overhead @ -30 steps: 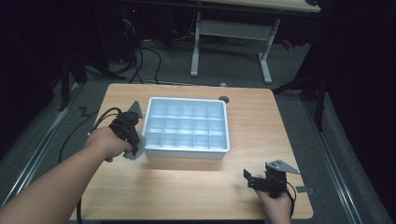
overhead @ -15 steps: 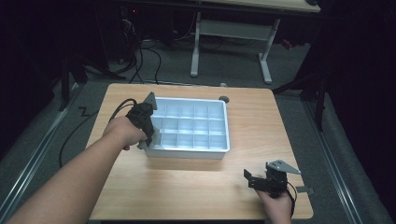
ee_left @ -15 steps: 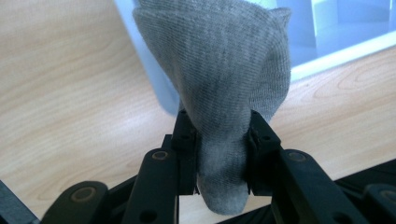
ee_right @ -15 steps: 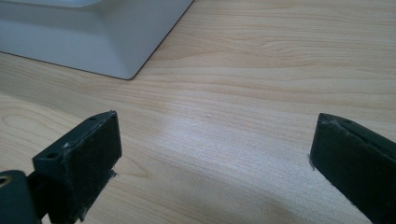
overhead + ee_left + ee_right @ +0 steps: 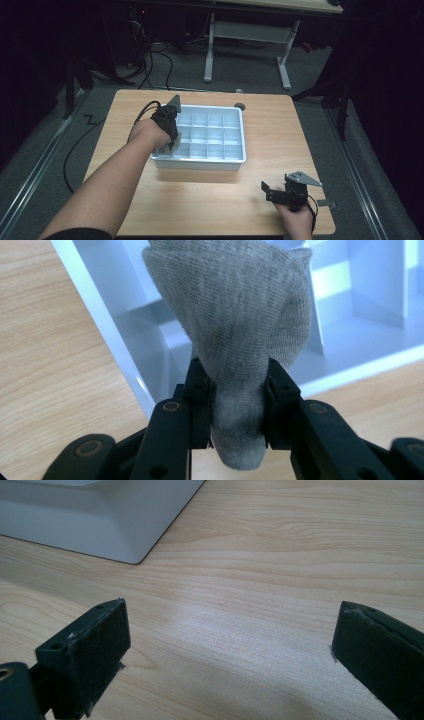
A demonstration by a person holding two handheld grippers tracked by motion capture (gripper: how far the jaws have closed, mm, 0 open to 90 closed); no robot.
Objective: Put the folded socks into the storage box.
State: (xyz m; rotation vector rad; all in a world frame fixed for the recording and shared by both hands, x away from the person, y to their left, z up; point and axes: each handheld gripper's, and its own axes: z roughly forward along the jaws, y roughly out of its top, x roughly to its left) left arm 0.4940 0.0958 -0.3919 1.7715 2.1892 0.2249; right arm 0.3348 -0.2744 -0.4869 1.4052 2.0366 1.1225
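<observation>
My left gripper point(image 5: 236, 385) is shut on a grey rolled sock point(image 5: 235, 315), which bulges out above and below the jaws. It hangs over the near left corner compartments of the white divided tray point(image 5: 127, 372). In the high view the left gripper point(image 5: 170, 142) is at the tray's point(image 5: 235, 162) left side, under the person's hand. My right gripper point(image 5: 274, 192) rests low near the table's front right edge, with the jaws wide apart. In the right gripper view the right gripper point(image 5: 227, 655) has only bare wood between its pads.
The tray's near corner point(image 5: 115, 535) lies ahead and left of the right gripper. A wooden table point(image 5: 210, 200) carries everything; its round cable hole point(image 5: 240, 106) sits behind the tray. Cables and another desk's legs point(image 5: 245, 45) are on the floor beyond.
The left hand has carried the sock from beside the tray's left wall rightward, over the tray's left compartments. The right gripper has stayed put.
</observation>
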